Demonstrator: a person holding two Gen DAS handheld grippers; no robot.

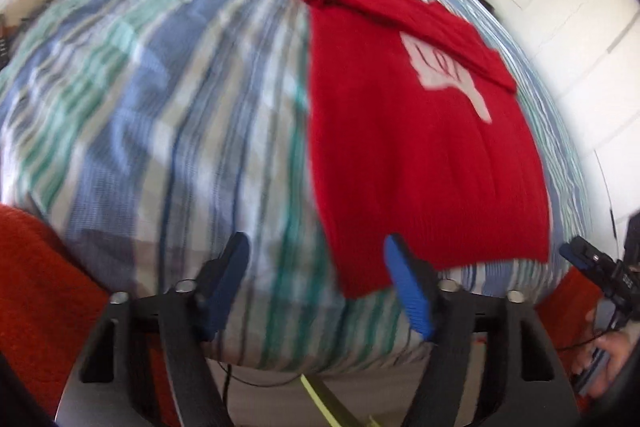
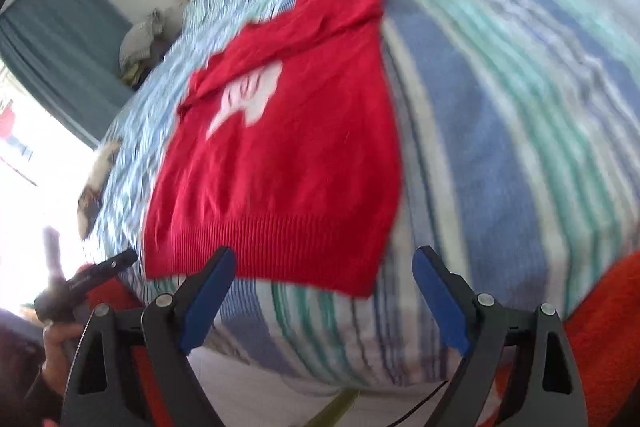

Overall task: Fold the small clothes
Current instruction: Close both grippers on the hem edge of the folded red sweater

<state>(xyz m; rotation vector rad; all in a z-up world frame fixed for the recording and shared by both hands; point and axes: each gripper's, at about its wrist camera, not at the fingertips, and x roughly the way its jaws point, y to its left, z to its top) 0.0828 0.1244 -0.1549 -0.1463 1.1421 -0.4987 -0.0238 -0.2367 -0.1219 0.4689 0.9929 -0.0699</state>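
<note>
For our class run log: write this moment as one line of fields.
stage: between folds | red sweater: flat on striped bedcover, sleeve folded in | left hand-held gripper: open, empty | right hand-held gripper: open, empty

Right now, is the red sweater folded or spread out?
Partly folded: the red sweater lies flat on the striped bedcover, one sleeve folded across its white chest design.

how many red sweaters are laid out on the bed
1. The red sweater lies flat on the striped bedspread, hem toward the grippers, one sleeve folded across its white logo. Red fabric at the frame's lower corners is something else; more clothes may lie out of view.
</note>
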